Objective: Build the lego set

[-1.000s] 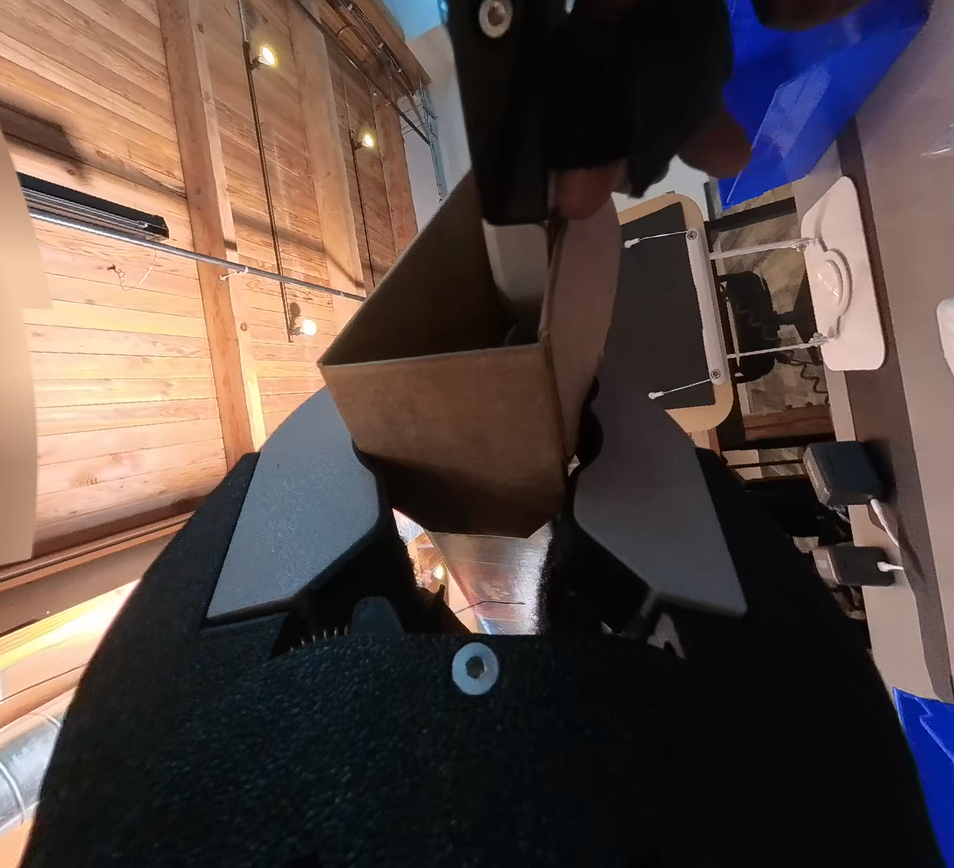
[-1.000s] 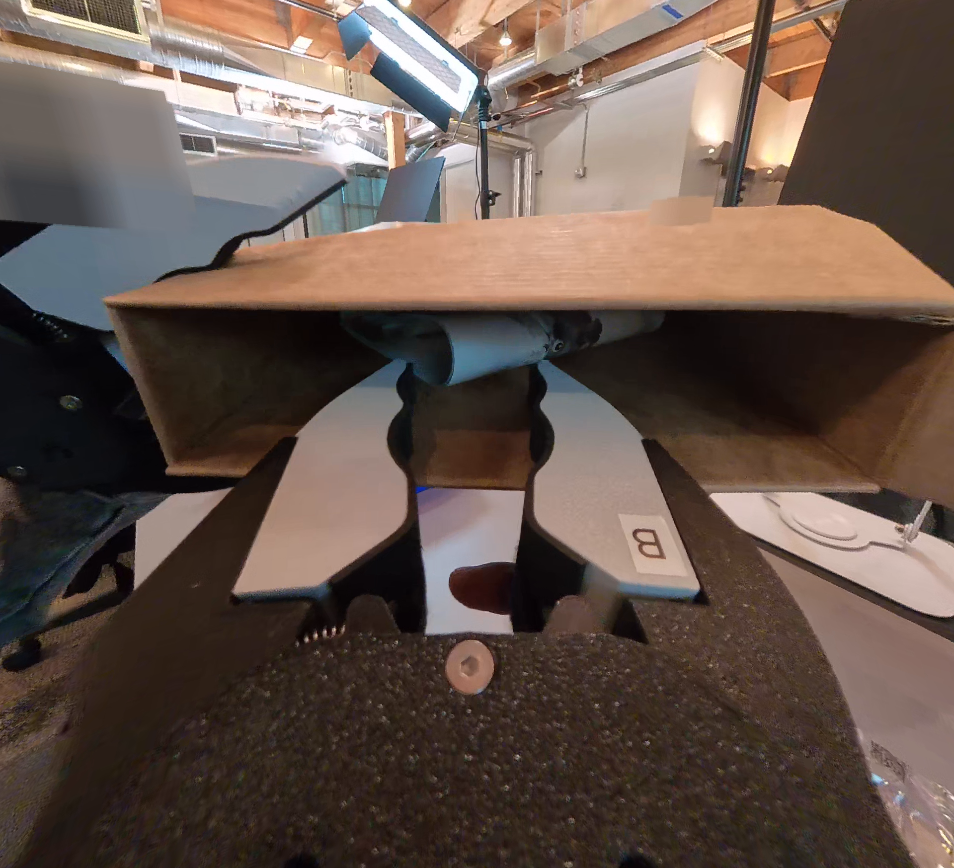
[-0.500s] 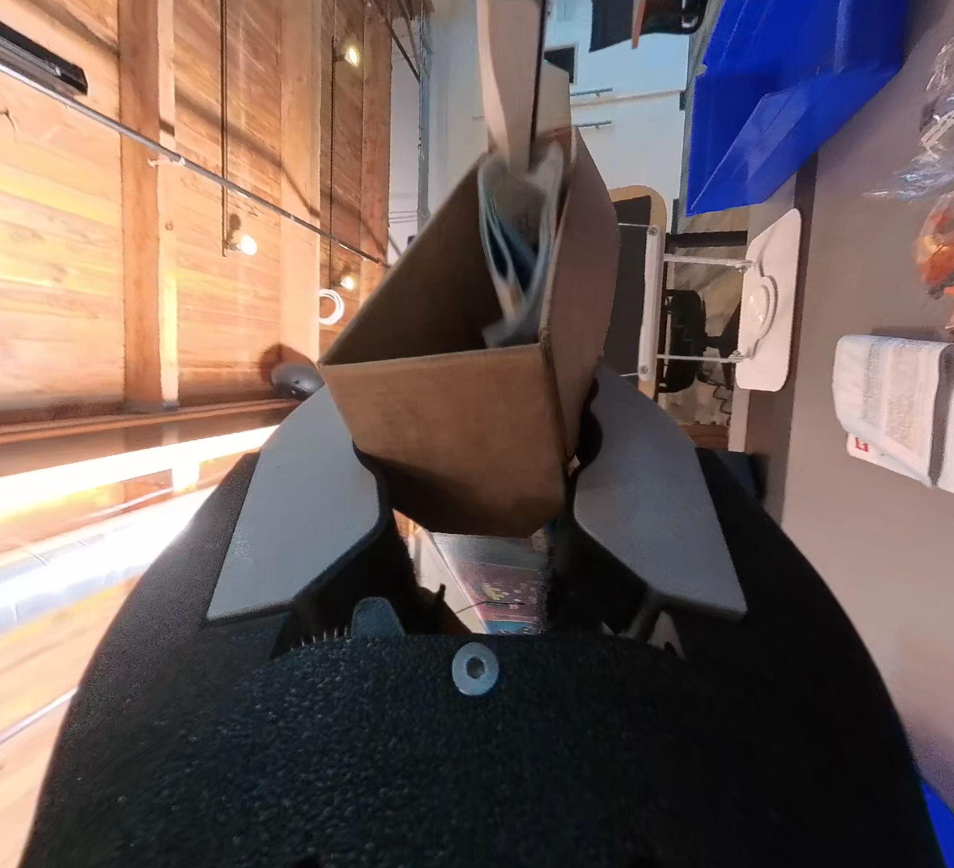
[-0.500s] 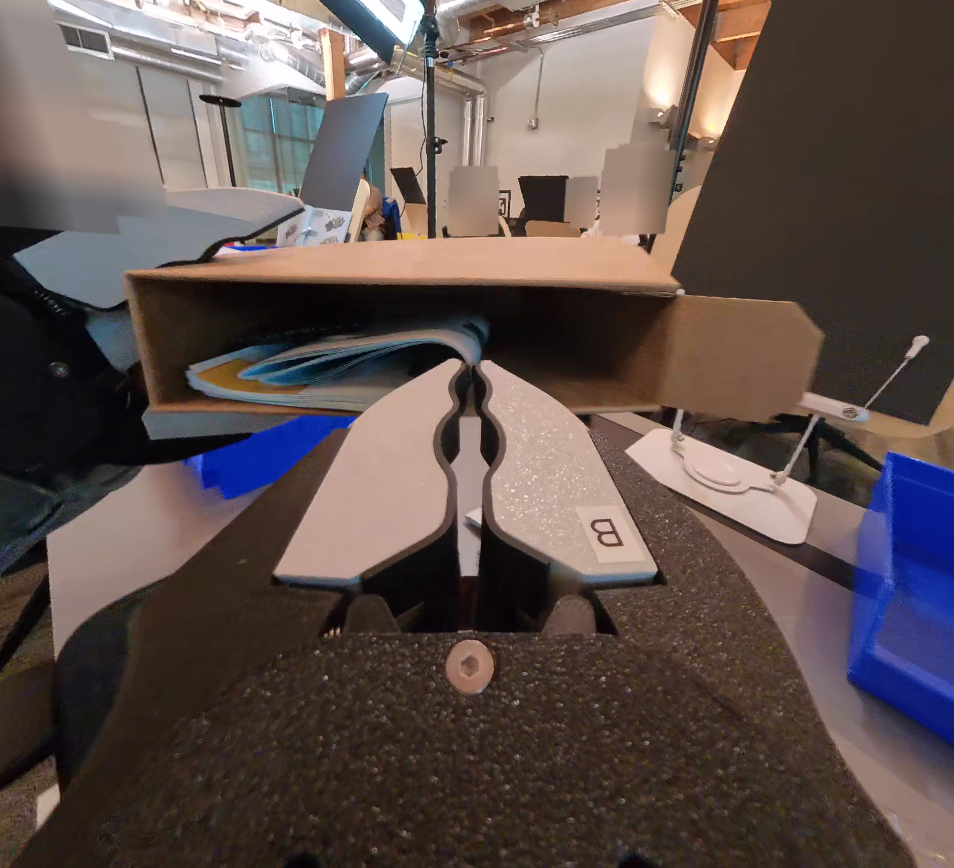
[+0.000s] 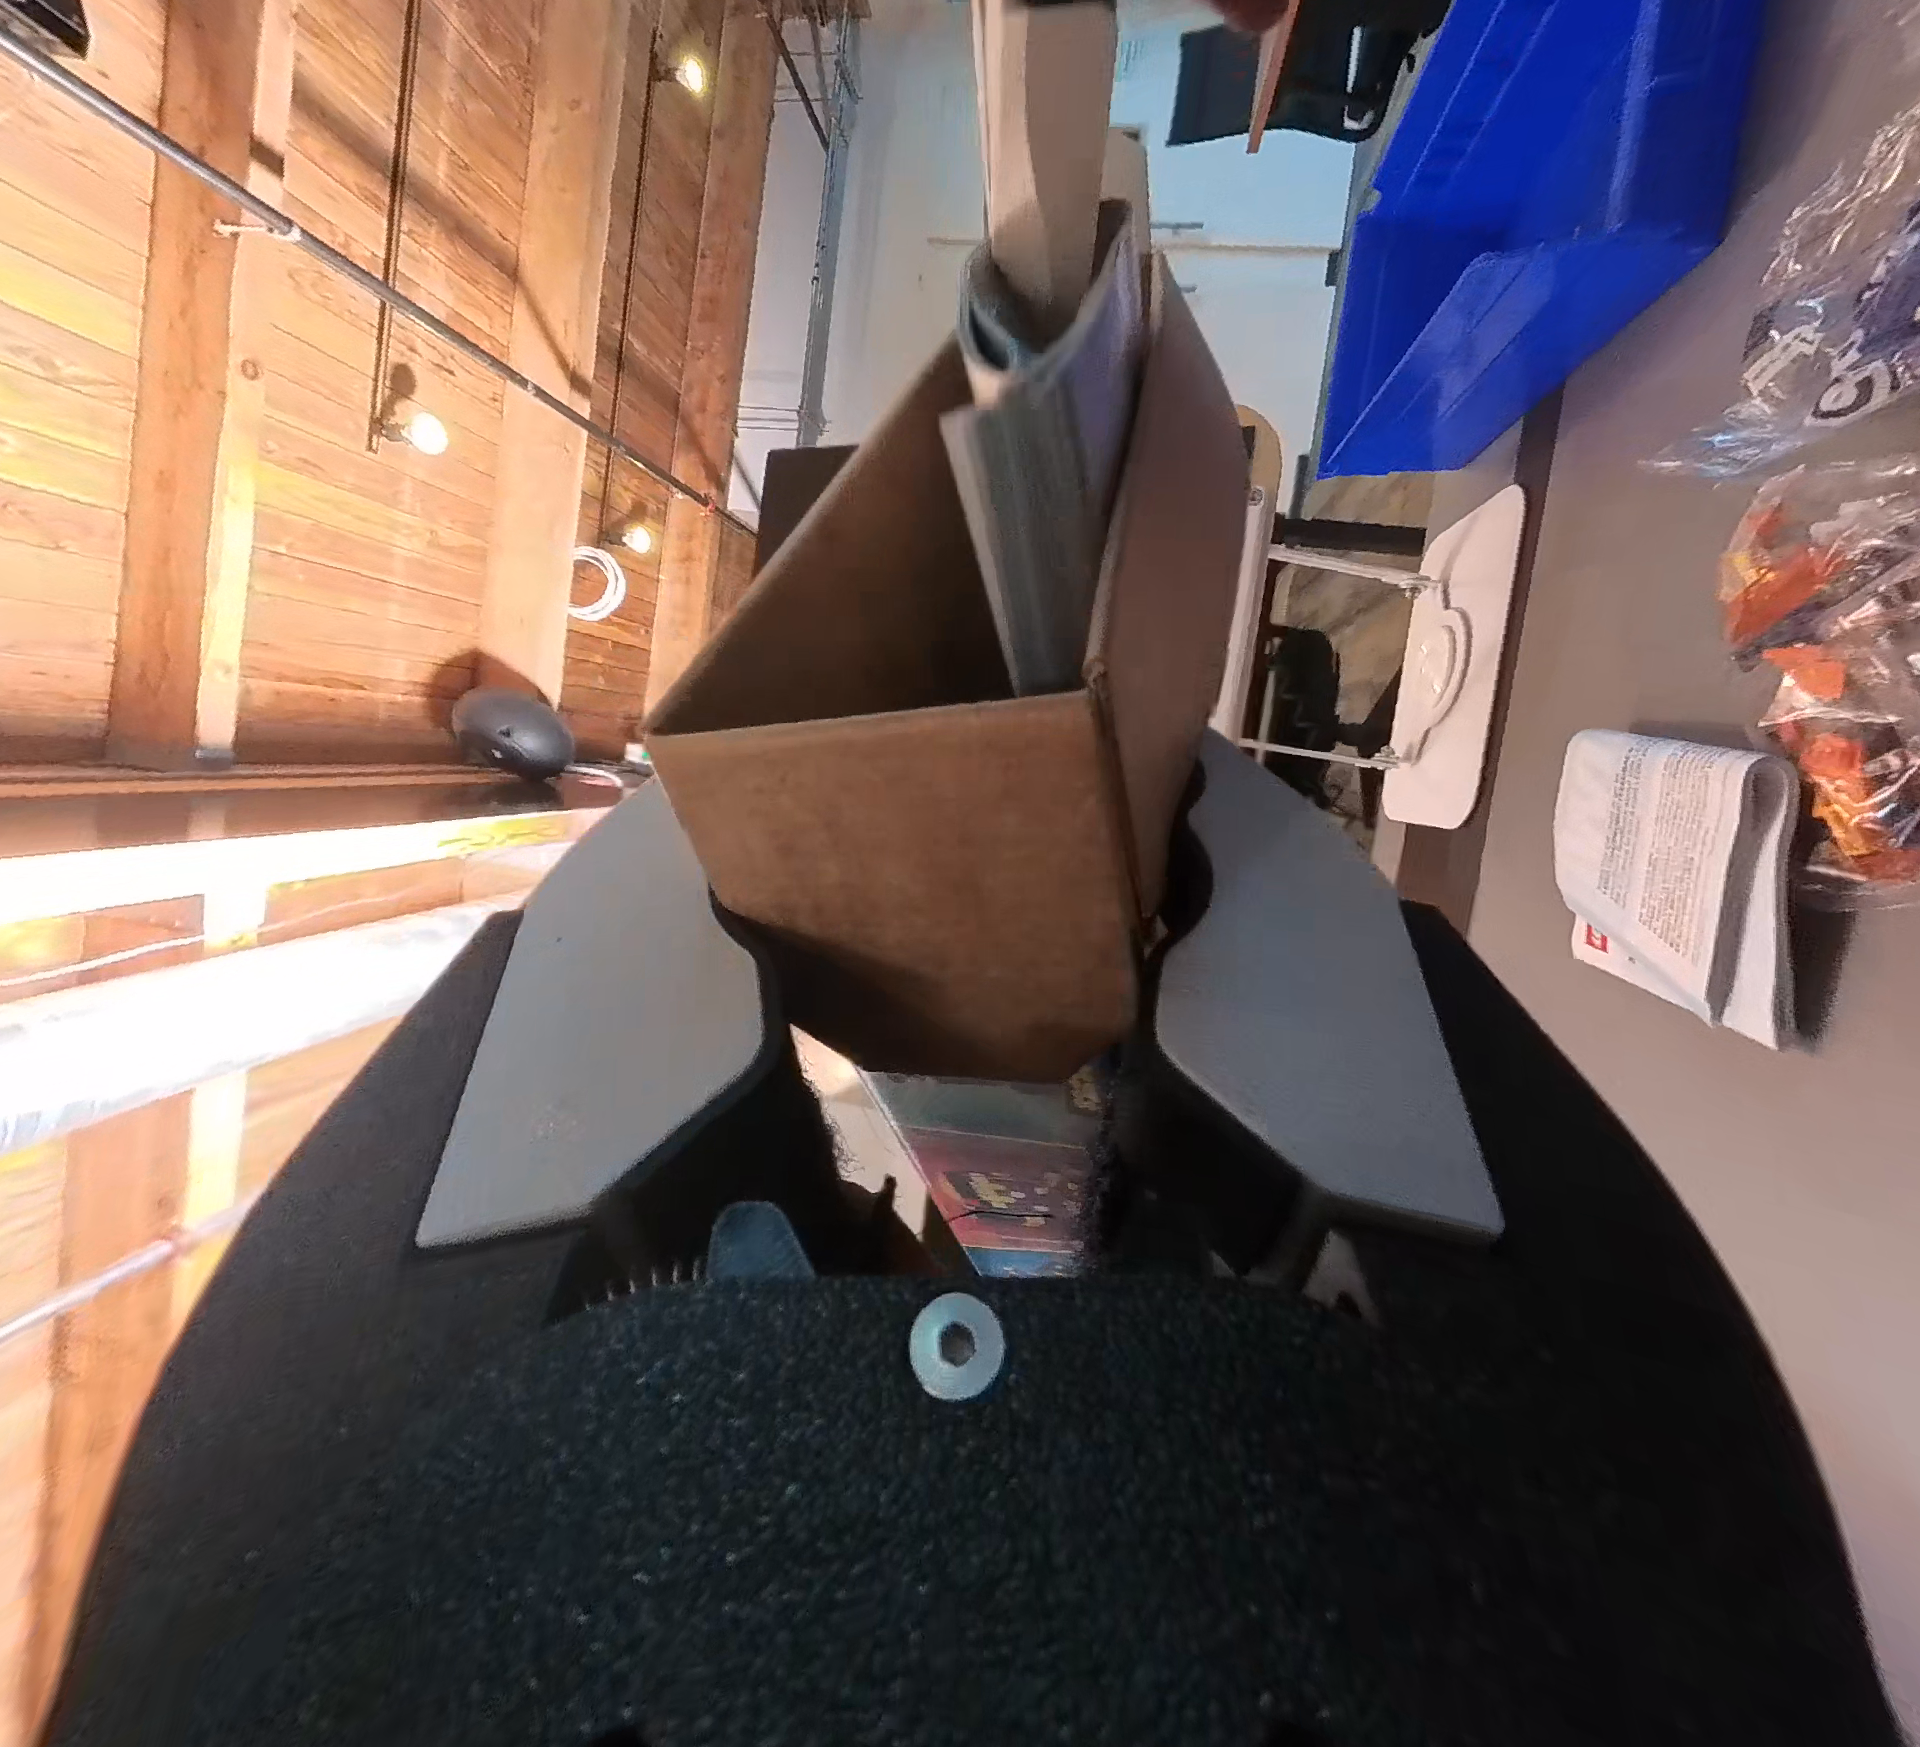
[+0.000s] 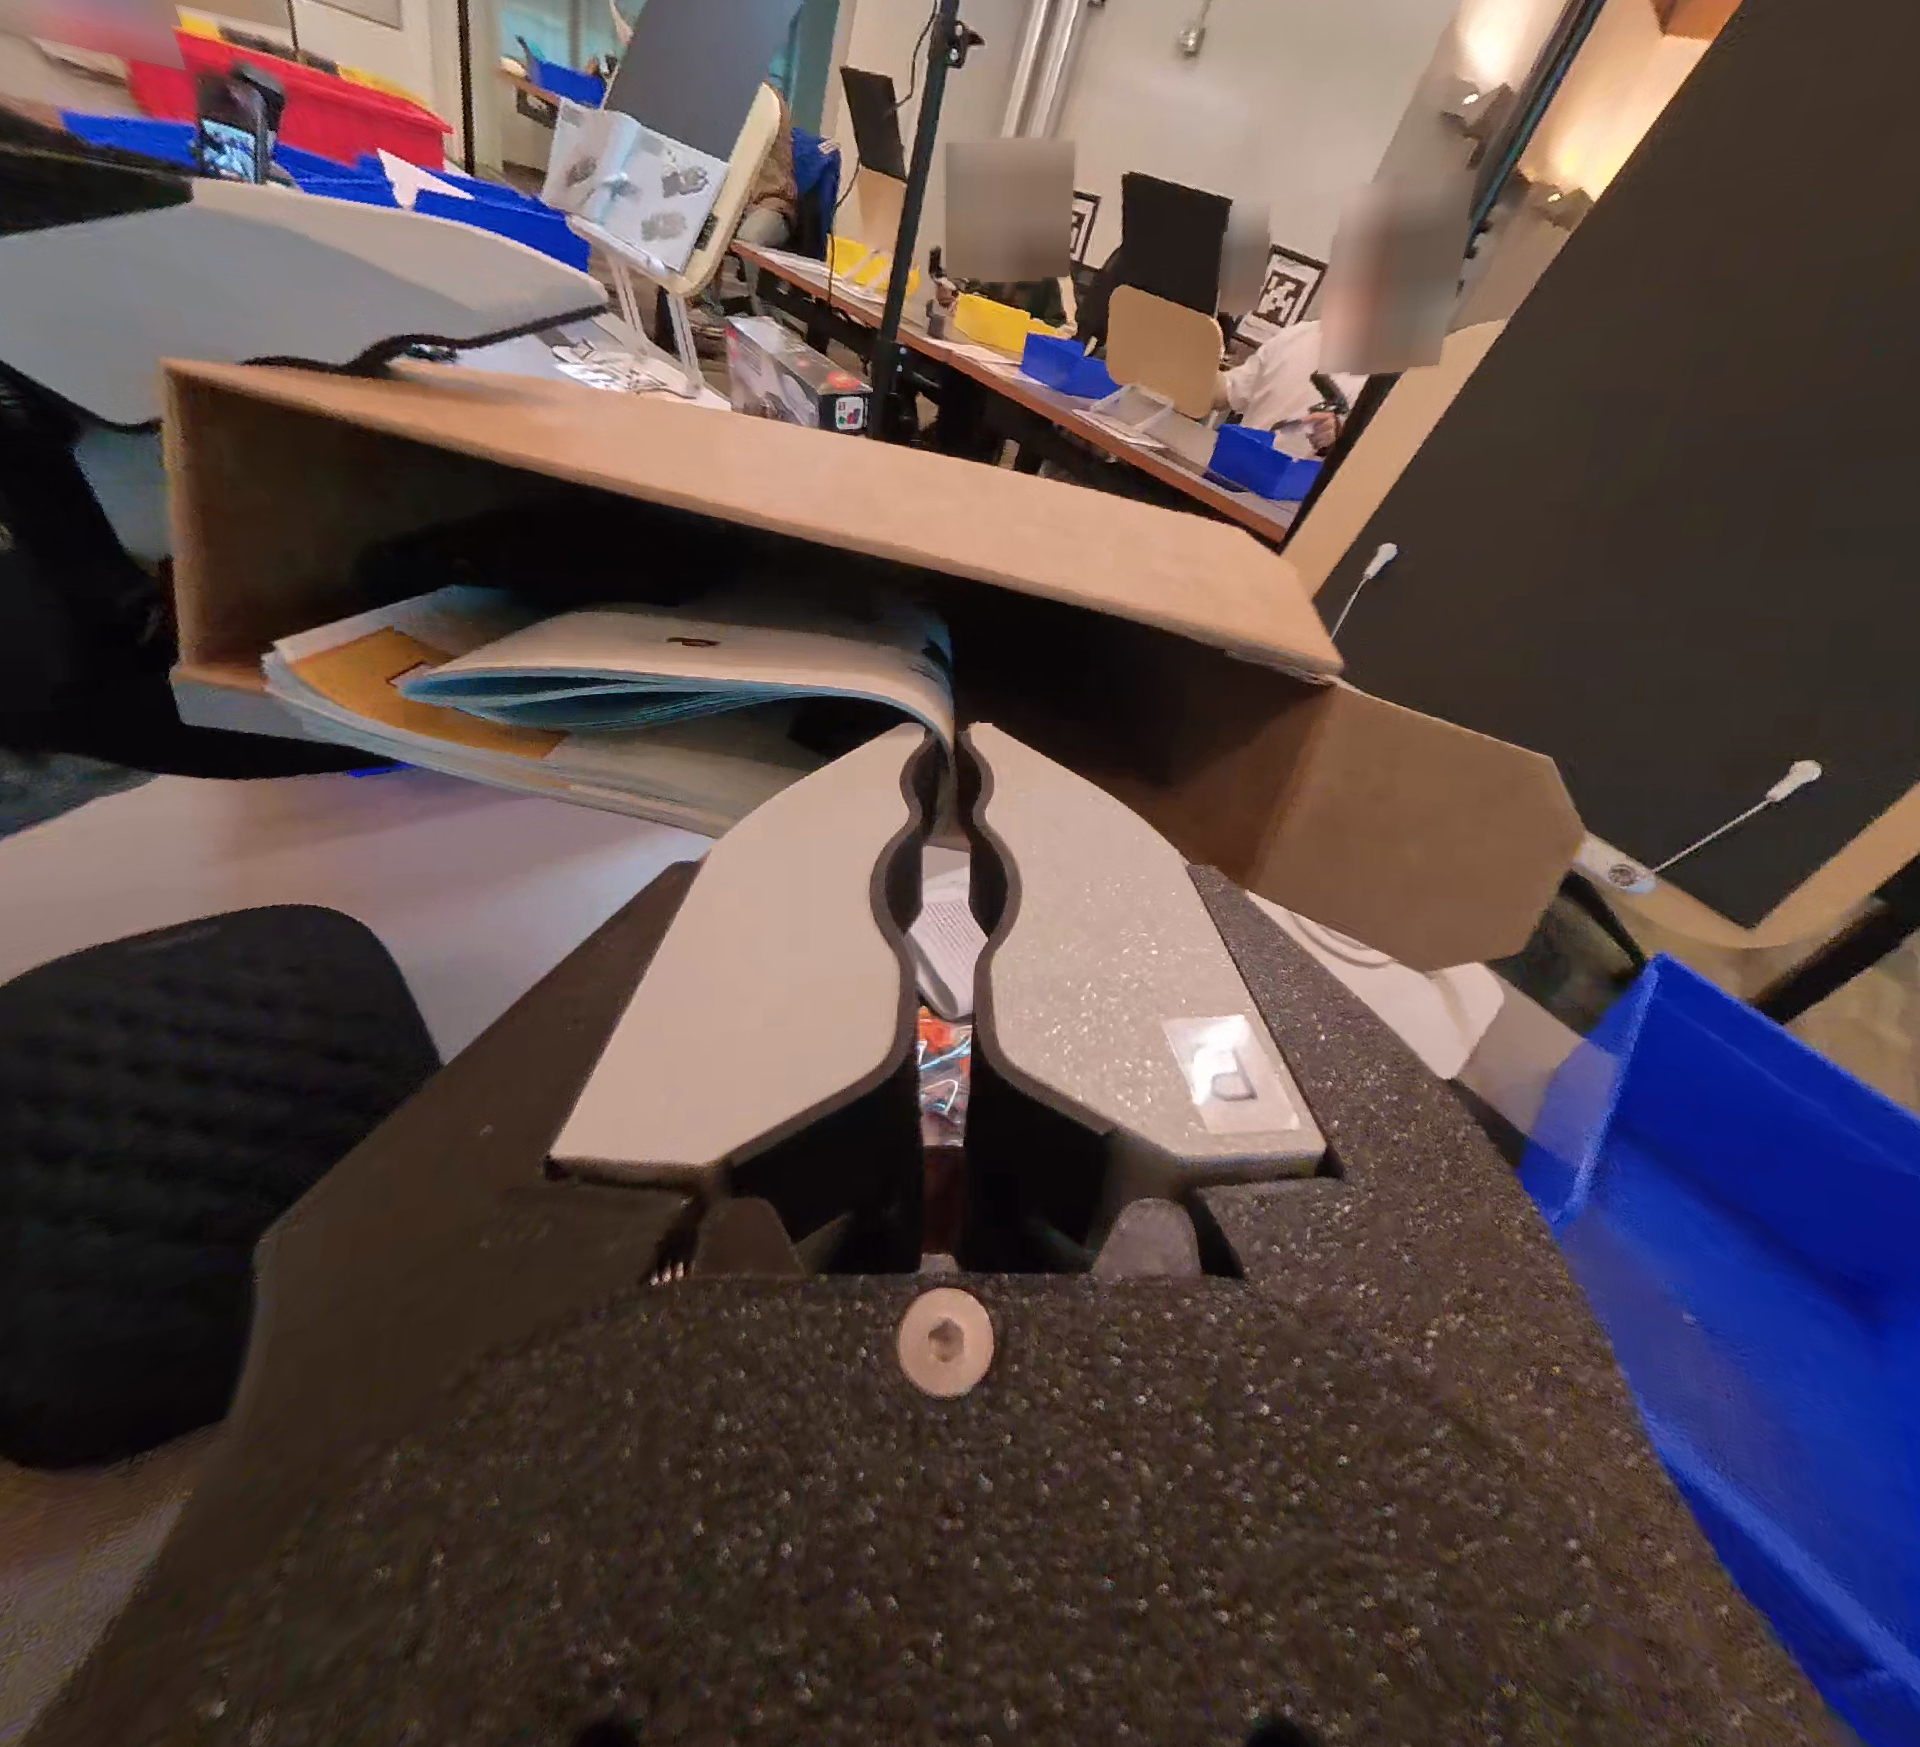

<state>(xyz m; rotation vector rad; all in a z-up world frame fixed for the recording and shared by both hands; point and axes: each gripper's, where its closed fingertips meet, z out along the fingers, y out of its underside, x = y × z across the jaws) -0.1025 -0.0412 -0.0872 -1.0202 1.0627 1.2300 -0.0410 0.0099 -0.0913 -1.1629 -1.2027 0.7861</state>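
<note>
My left gripper (image 5: 951, 876) is shut on an open brown cardboard box (image 5: 914, 876) and holds it in the air by one end, with a pad pressed on each side. The box also shows in the right wrist view (image 6: 831, 492), lying sideways with its end flap (image 6: 1434, 835) hanging open. Booklets (image 6: 582, 689) stick out of the box's mouth. My right gripper (image 6: 948, 747) is shut on the curled edge of the top booklet at that mouth. In the left wrist view its fingers (image 5: 1039, 170) reach into the box onto the booklet (image 5: 1049, 471).
On the grey table lie a folded leaflet (image 5: 1673, 876), clear bags of small parts (image 5: 1839, 658), a white stand base (image 5: 1455, 658) and a blue bin (image 5: 1558, 139), also in the right wrist view (image 6: 1766, 1282). A black board (image 6: 1662, 450) stands behind the box. Left tips to right tips: about 9 cm.
My right gripper stood open deep in the box a second ago; it has shut on the booklet and drawn back, so the booklets now stick out. My left gripper keeps its hold on the box.
</note>
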